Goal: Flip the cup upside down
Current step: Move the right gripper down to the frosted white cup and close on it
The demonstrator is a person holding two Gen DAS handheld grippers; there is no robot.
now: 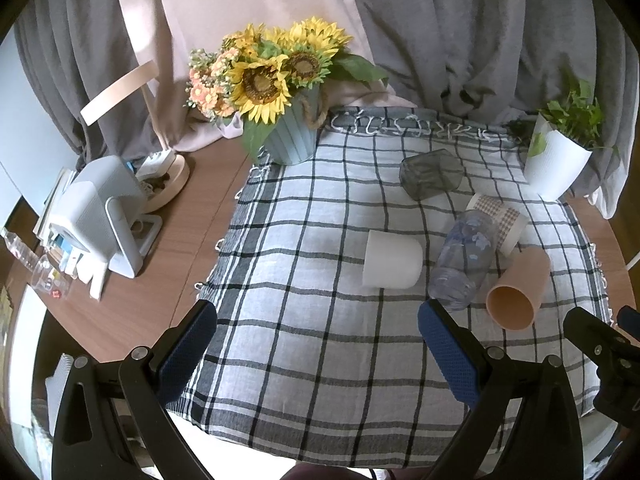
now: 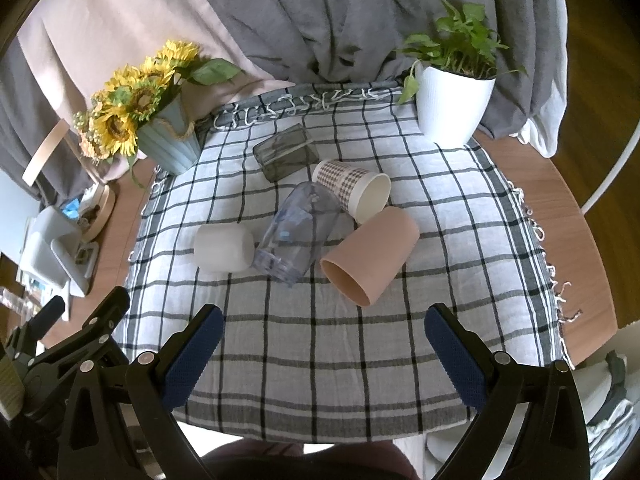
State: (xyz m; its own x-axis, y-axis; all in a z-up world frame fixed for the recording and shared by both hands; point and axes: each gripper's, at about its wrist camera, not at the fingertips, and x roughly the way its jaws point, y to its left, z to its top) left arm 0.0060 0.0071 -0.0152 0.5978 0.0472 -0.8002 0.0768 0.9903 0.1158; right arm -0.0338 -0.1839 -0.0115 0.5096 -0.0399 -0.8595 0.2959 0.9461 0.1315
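On the checked cloth at twelve o'clock, pink cup (image 2: 370,258) lies sideways: light, stiff, likely slick. Your right gripper (image 2: 323,354) gapes wide, empty; pinch its rim wall.

Five cups lie tipped on the checked cloth (image 1: 320,360) (one seemingly clear plastic (image 1: 464,264)).

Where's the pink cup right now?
The pink cup lies on its side on the checked cloth, right of the clear tumbler and in front of the patterned paper cup, its mouth toward the camera.
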